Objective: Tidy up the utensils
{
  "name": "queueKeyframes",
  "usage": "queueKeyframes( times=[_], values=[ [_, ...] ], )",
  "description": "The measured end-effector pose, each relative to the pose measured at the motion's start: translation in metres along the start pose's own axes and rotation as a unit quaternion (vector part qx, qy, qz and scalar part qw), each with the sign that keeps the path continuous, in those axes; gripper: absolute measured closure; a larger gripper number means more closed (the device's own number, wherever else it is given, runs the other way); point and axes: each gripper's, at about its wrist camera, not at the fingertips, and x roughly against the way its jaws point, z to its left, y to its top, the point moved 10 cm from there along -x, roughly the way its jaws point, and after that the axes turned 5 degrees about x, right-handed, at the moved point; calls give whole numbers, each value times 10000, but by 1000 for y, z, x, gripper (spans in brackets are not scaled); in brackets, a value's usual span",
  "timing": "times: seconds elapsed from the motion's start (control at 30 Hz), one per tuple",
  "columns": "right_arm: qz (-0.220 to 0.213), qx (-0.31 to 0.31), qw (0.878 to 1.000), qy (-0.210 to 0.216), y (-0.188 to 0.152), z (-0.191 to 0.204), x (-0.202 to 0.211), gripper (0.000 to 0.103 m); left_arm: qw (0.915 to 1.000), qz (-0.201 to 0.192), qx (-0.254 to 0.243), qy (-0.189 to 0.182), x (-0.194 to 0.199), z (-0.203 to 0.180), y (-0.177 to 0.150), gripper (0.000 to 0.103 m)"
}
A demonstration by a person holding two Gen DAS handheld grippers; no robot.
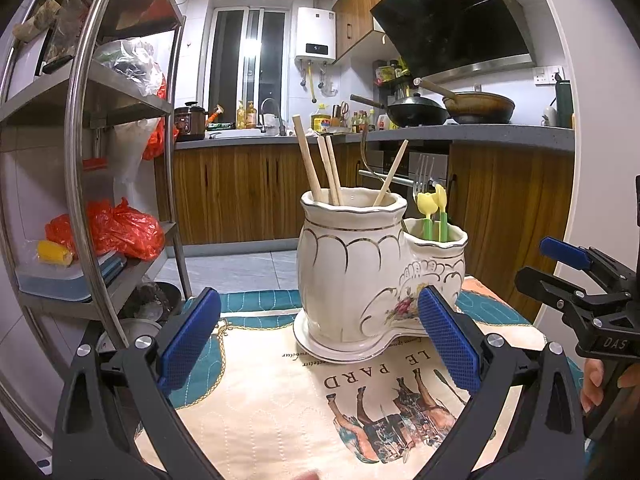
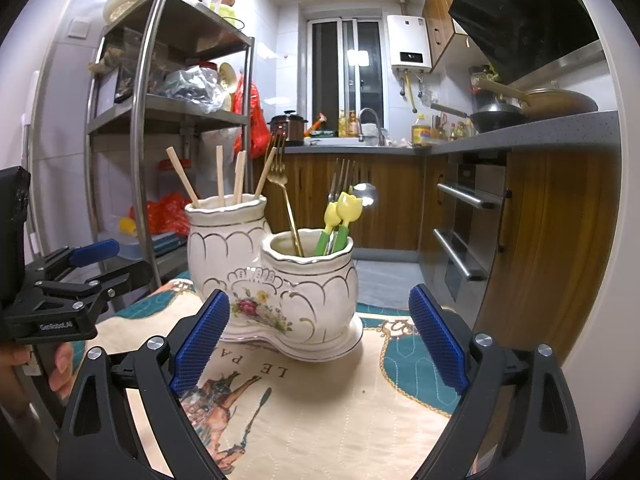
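Kitchen scene, seen from two hand-held claws facing a white ceramic utensil holder [image 1: 352, 276] with gold trim and a painted flower spray. Standing upright on a quilted cloth [image 1: 280, 400] printed with horses and lettering, spread over the desk. Two joined compartments: a taller one and a shorter one, side by side.

In the taller compartment, four wooden chopsticks [image 2: 220, 178] leaning apart at different angles. In the shorter compartment, a gold fork [image 2: 280, 184] tilted toward the taller pot, two silver forks [image 2: 342, 178], and yellow tulip-topped utensils with green handles [image 2: 342, 216]. A rounded silver spoon bowl [image 2: 365, 194] showing just behind the tulips.

Left claw [image 1: 320, 340] released, blue pads spread wide, nothing between them, the holder just ahead. Right claw [image 2: 318, 336] likewise released, pads wide apart and empty, holder just ahead and slightly left. Each claw visible at the edge of the other's view, with fingers of a hand [image 1: 596, 376] wrapped on the grip.

Behind: metal shelving [image 2: 160, 120] stacked with bags and containers, wood-fronted cabinets, a grey counter with woks [image 1: 452, 110], a range hood, a sink below a dark window, and a wall-mounted water heater [image 1: 316, 32].
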Motion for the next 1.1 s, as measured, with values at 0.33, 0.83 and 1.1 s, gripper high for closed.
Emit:
queueKeyframes(
  times=[0.33, 0.83, 1.1],
  values=[
    [4, -1, 10000, -3, 0, 0, 0, 11, 10000, 7, 3, -6, 0, 0, 0, 6],
    [6, 1, 10000, -4, 0, 1, 0, 10, 10000, 43, -6, -16, 0, 3, 2, 6],
    [9, 2, 10000, -3, 0, 1, 0, 10, 10000, 43, -11, -20, 0, 3, 2, 6]
  ],
)
